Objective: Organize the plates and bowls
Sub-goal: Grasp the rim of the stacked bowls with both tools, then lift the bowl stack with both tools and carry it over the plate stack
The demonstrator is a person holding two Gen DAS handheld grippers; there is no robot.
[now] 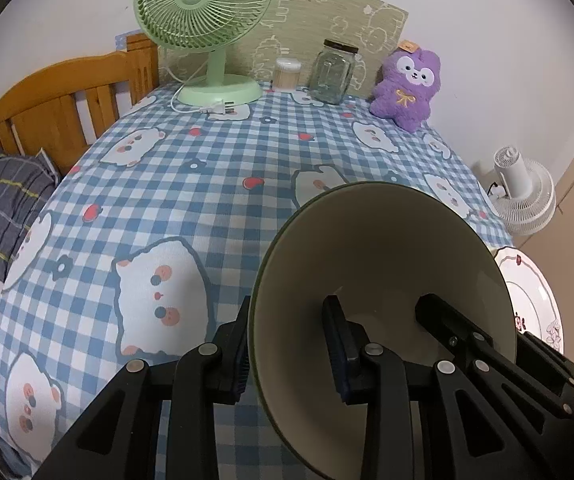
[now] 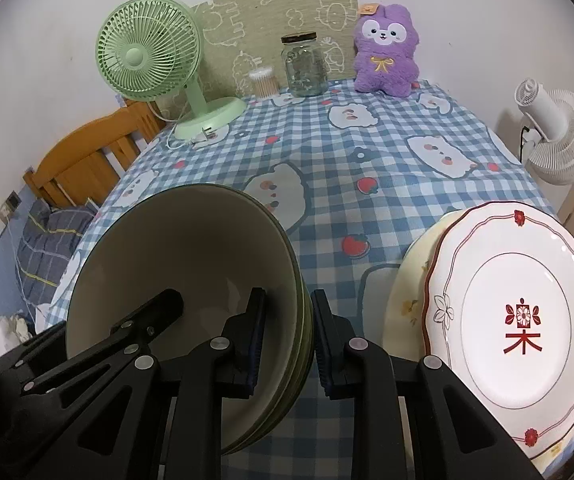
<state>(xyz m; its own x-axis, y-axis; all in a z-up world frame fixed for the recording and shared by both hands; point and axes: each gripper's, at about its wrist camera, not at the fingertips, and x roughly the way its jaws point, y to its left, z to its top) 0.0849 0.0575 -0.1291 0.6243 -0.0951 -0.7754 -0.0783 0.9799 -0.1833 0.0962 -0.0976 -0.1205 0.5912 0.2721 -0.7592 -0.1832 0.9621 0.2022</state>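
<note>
A stack of green-rimmed cream bowls (image 2: 191,248) sits on the checked tablecloth; it also shows in the left wrist view (image 1: 383,248). My left gripper (image 1: 287,350) straddles the left rim of the stack, one finger outside, one inside. My right gripper (image 2: 287,338) straddles the right rim the same way. Both stand a little apart from the rim wall; grip contact is unclear. A white plate with red pattern (image 2: 523,316) lies on a yellow floral plate (image 2: 407,300) at the right; the white plate also shows in the left wrist view (image 1: 535,304).
At the table's far edge stand a green fan (image 2: 155,60), a cotton-swab tub (image 2: 264,82), a glass jar (image 2: 305,66) and a purple plush toy (image 2: 385,54). A white fan (image 2: 559,132) is off the right side. A wooden bed frame (image 1: 67,100) is to the left.
</note>
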